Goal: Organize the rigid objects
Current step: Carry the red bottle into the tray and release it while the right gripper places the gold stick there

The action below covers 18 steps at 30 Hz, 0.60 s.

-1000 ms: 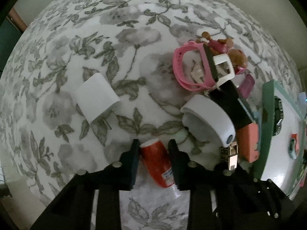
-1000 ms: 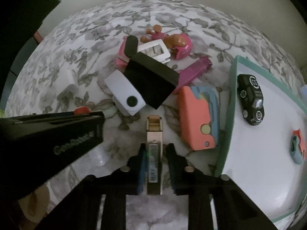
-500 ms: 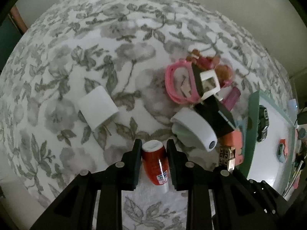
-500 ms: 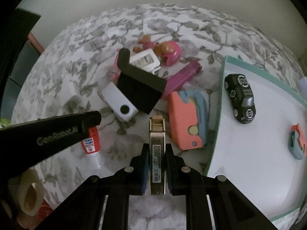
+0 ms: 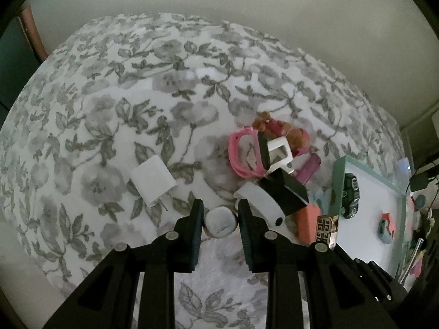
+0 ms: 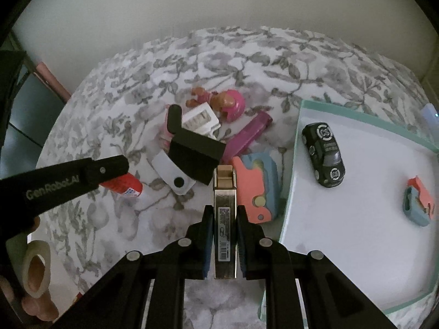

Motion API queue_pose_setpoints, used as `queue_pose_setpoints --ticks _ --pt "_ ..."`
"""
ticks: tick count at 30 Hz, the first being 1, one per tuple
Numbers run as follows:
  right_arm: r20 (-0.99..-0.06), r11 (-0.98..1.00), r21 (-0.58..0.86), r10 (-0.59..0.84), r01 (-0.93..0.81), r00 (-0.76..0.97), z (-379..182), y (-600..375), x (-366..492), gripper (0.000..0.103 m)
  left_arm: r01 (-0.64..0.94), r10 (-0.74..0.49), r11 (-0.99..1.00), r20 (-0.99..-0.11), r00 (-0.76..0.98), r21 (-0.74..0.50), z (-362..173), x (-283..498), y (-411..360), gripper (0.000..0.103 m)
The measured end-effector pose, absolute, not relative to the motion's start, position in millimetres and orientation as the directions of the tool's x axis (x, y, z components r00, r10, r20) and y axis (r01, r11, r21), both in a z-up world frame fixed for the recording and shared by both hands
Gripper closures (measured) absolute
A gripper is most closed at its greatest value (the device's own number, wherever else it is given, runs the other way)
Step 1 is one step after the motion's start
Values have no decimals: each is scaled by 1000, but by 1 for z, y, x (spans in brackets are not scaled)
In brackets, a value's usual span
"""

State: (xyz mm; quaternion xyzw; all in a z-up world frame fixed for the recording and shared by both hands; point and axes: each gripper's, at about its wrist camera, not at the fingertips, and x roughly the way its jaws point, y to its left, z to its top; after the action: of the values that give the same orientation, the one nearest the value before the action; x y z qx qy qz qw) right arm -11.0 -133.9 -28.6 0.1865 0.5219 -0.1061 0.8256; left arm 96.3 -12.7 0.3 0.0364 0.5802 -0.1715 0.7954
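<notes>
My left gripper (image 5: 221,212) is shut on a red bottle with a white cap (image 5: 221,221), held end-on above the floral cloth; the bottle's red body shows in the right wrist view (image 6: 124,186). My right gripper (image 6: 225,219) is shut on a gold lighter (image 6: 225,213), lifted beside the white tray (image 6: 356,227); the lighter also shows in the left wrist view (image 5: 326,229). The tray holds a black toy car (image 6: 325,157) and a small orange-and-blue toy (image 6: 418,201).
A pile lies mid-table: a black box (image 6: 194,155), a white case (image 6: 172,174), an orange-and-blue toy (image 6: 256,192), a purple stick (image 6: 248,137), a pink doll (image 6: 227,101), a pink band (image 5: 244,155). A white charger (image 5: 152,182) lies apart at the left.
Both grippers have risen from the table with their objects. The red bottle now points toward the left camera, cap first. The pile looks farther away.
</notes>
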Motion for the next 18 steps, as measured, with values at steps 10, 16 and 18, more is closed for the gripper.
queue_pose_setpoints --ticks 10,16,18 --pt "-857 893 242 13 380 515 0 -144 -22 86 330 -282 930 -888 363 -160 33 91 -17 76" --pt "-859 872 230 -26 432 511 4 -162 -31 87 361 -312 918 -864 395 -166 51 80 -27 76" --pt "-867 859 228 -34 458 497 2 -171 -35 87 381 -326 909 -861 389 -172 53 75 -35 76"
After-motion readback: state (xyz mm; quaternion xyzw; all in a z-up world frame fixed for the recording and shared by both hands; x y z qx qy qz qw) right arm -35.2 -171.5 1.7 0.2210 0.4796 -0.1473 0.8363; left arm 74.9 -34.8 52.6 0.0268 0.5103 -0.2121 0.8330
